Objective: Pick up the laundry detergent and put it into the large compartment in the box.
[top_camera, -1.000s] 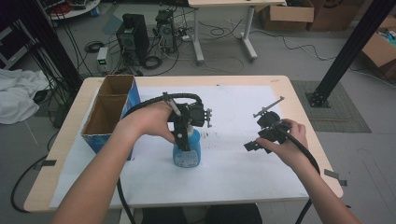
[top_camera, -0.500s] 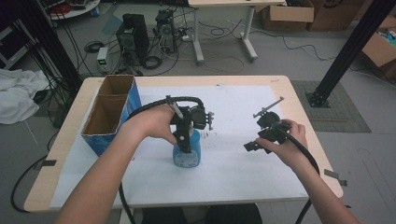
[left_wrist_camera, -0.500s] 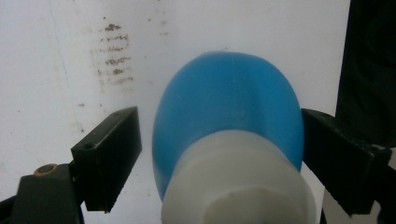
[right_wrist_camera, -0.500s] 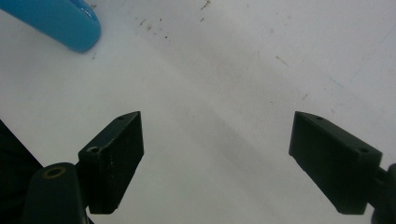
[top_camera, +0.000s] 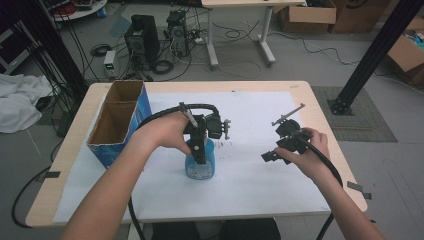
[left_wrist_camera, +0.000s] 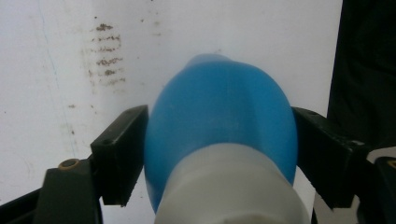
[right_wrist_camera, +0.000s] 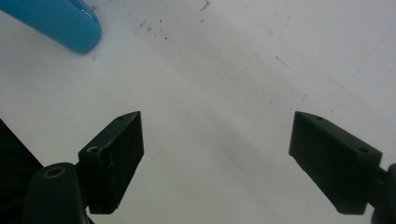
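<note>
Left gripper (top_camera: 200, 159) jaws just closing, now pinching the blue bottle (top_camera: 200, 167) standing mid-tabletop (top_camera: 240, 89). Right gripper (top_camera: 272, 154), at the bottle's 3 o'clock, hovering with jaws apart, holding nothing.

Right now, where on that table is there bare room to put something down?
The white sheet lies bare along the near edge, between the blue bottle and the right gripper, and across the far side behind both. It is crowded at the left: cardboard box, then the left gripper closing on the bottle.

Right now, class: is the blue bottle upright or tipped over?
Upright: the blue bottle stands on its base on the table, left claw around it.
</note>
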A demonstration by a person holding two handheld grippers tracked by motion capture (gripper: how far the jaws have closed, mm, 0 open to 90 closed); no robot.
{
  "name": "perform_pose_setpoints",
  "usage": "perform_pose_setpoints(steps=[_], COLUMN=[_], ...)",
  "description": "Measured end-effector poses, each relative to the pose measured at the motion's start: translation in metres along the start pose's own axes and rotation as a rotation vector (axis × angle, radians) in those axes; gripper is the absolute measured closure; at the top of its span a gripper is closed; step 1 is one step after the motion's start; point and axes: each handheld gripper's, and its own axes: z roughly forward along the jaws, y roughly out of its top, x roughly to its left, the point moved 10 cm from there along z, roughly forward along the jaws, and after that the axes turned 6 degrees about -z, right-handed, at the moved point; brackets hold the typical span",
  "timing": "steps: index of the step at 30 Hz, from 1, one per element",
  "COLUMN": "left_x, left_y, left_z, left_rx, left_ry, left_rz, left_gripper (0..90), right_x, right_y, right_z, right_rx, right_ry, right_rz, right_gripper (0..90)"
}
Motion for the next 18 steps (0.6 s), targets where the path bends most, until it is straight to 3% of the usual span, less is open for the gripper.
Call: perform_pose_setpoints(steps=[18], left_x=[-0.0011], left_y=[0.0006], left_z=[-0.0004], left_rx=[-0.002], left_ry=[-0.013], left_rz=[-0.01], left_gripper=[30.6], right_x=[-0.0013], right_y=[-0.0009], right_z=[-0.0002], right_rx=[-0.004], right_ry=[0.002], right_rz=[0.0], right_gripper=[17.7])
